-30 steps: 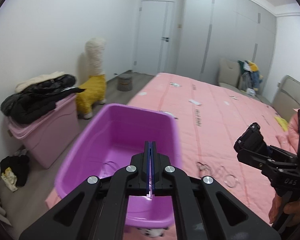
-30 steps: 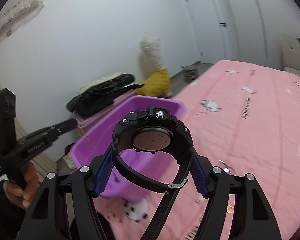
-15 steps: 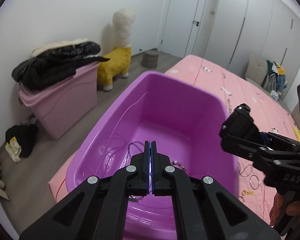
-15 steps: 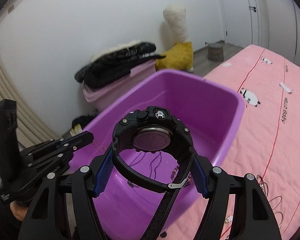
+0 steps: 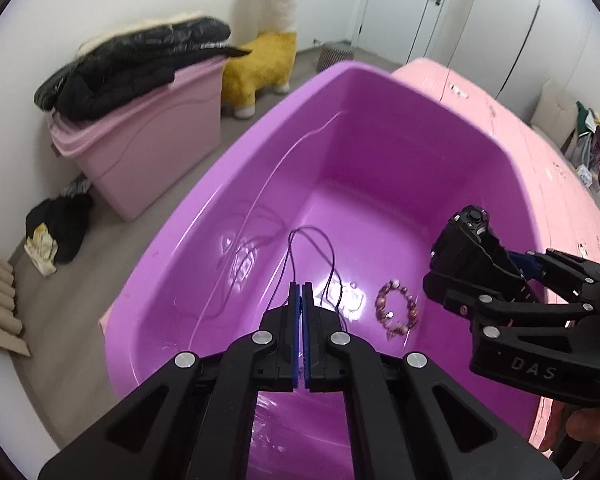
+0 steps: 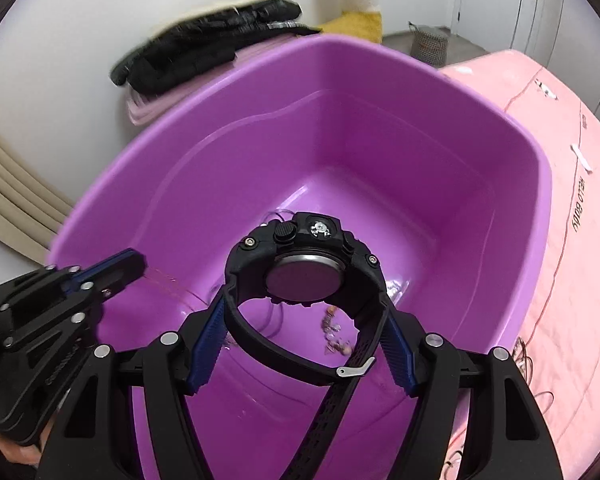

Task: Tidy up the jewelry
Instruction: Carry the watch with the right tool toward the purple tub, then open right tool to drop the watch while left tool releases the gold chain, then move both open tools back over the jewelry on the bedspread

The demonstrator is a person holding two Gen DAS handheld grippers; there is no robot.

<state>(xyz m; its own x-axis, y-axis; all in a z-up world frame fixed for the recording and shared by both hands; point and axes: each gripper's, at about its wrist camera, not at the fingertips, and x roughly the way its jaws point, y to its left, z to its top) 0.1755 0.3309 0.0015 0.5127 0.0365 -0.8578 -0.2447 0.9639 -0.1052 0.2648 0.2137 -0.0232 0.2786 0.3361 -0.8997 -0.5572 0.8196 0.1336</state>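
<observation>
A purple plastic tub [image 5: 380,120] stands on the pink bed, and both grippers hang over its inside. My left gripper [image 5: 301,286] points down into it and is shut. In the right wrist view a thin pale chain [image 6: 162,277] trails from the tip of the left gripper [image 6: 128,264]. On the tub's bottom lie a dark cord necklace [image 5: 312,248] and a beaded bracelet [image 5: 396,312]. My right gripper [image 6: 304,308] is shut on a black watch [image 6: 304,276] above the tub [image 6: 340,92], its pads against the strap. From the left wrist, the right gripper [image 5: 480,256] shows at the right.
Left of the tub stands a pink storage bin [image 5: 140,152] with a black jacket [image 5: 132,60] on top. A yellow plush alpaca [image 5: 268,60] stands behind it. The pink bed cover [image 6: 572,280] spreads to the right, with a few thin jewellery pieces [image 6: 524,356] beside the tub.
Both grippers have come down and in over the tub, which now fills the views. The watch has stayed clamped in the right gripper. The left gripper has stayed shut.
</observation>
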